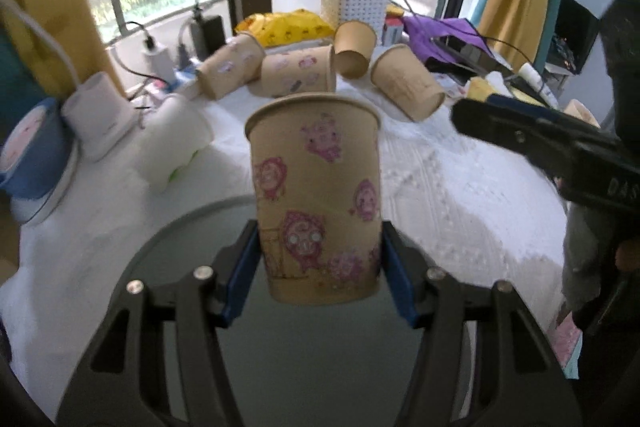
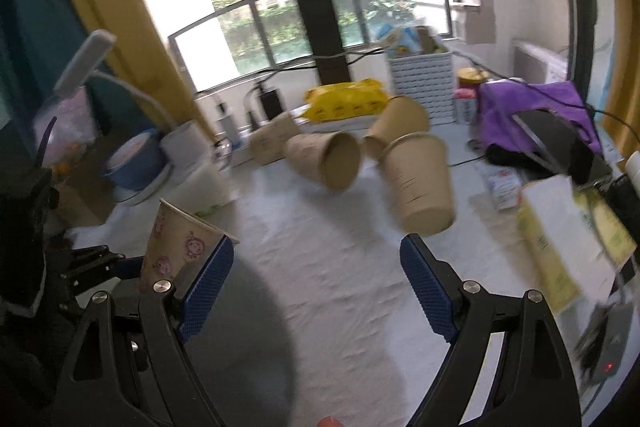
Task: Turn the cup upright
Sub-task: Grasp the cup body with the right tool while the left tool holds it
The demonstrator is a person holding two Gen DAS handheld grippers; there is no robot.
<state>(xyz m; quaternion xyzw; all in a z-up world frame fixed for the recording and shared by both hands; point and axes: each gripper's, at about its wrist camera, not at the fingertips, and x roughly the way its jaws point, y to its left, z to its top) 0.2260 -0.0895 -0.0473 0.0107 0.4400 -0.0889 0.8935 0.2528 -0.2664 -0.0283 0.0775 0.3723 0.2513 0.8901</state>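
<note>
My left gripper [image 1: 320,259] is shut on a brown paper cup with pink cartoon prints [image 1: 316,195], held upright with its rim up, above a round grey tray [image 1: 180,247]. The same cup [image 2: 180,243] shows at the left of the right wrist view, held by the left gripper [image 2: 120,267]. My right gripper [image 2: 316,279] is open and empty above the white cloth. It also shows in the left wrist view [image 1: 520,135] to the right of the cup. Several more paper cups lie on their sides further back [image 1: 296,71], [image 2: 420,183].
A white cloth [image 1: 440,179] covers the table. At the back stand a white perforated basket [image 1: 356,3], a yellow packet [image 1: 288,27], chargers and cables. A blue-and-white appliance [image 1: 32,155] and white roll [image 1: 176,143] sit left. Purple cloth [image 2: 532,107] and boxes [image 2: 568,235] sit right.
</note>
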